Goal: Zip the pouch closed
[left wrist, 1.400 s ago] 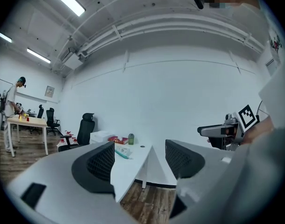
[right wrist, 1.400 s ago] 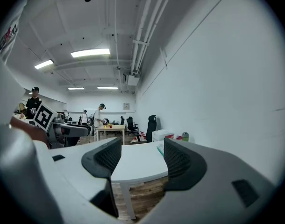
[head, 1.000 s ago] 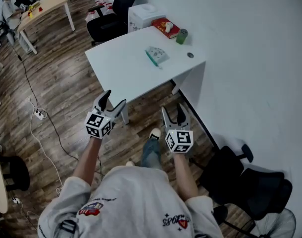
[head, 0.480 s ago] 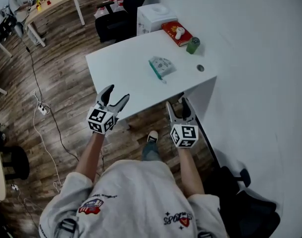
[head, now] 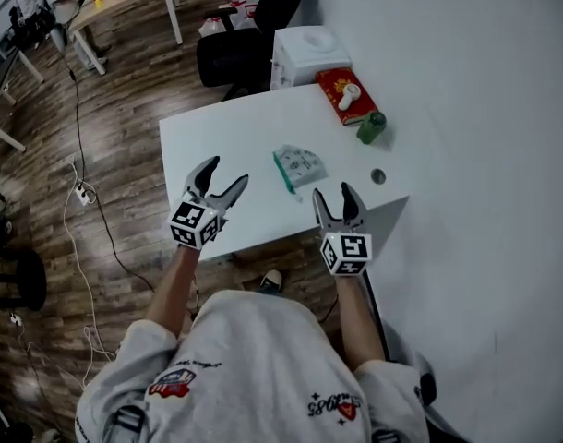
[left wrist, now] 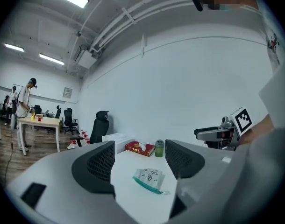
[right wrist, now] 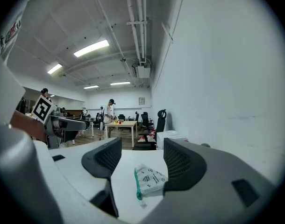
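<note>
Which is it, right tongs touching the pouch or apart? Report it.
Apart. The head view shows bare table between the right tongs and the pouch; the right gripper view shows open jaws with the pouch lying ahead.

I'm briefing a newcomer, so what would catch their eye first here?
The left gripper and right gripper hover at the near edge of the white table, jaws apart and empty. Just beyond lies a pale pouch with a teal edge; a red book and green cup sit farther back.
</note>
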A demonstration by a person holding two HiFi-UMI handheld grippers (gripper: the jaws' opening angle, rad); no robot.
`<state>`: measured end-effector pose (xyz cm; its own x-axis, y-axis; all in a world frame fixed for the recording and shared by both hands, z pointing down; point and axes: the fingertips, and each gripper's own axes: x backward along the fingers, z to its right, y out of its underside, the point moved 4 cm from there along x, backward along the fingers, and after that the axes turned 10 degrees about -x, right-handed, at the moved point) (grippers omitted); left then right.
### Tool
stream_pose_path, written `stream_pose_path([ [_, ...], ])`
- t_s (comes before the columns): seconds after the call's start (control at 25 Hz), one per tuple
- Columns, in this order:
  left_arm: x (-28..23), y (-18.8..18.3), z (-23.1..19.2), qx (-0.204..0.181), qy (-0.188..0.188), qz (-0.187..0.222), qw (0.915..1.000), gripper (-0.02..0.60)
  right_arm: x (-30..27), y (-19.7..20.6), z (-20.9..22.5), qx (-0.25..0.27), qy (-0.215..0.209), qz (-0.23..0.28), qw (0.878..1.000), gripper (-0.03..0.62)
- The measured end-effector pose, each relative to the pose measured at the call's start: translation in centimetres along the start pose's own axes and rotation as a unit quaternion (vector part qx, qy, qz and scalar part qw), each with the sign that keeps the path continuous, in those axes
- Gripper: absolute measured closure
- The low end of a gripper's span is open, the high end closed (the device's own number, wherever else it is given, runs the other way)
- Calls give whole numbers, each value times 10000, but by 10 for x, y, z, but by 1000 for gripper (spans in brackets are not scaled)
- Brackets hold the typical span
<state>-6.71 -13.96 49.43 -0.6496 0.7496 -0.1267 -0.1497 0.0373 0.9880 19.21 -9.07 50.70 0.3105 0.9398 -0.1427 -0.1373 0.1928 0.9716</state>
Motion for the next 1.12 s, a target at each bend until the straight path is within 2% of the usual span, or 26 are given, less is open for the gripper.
stream_pose_path([
  [0.32,-45,-7,-18,-30,-163,36,9999,259,-43,-16,29,140,-207,110,9996,329],
  [0.48,-61,-19,-19,-16,-46,160,9999,259,-43,-29,37,224,-119,158,9996,329],
  [0.72,-75,-18,-22,46,109,161,9998,259,-49,-35,38,327,-48,108,9994,329],
  [1.12,-82,2,-29,38,303,-93,9995,259,-72,-11,37,390,-129,-262,9988,329],
])
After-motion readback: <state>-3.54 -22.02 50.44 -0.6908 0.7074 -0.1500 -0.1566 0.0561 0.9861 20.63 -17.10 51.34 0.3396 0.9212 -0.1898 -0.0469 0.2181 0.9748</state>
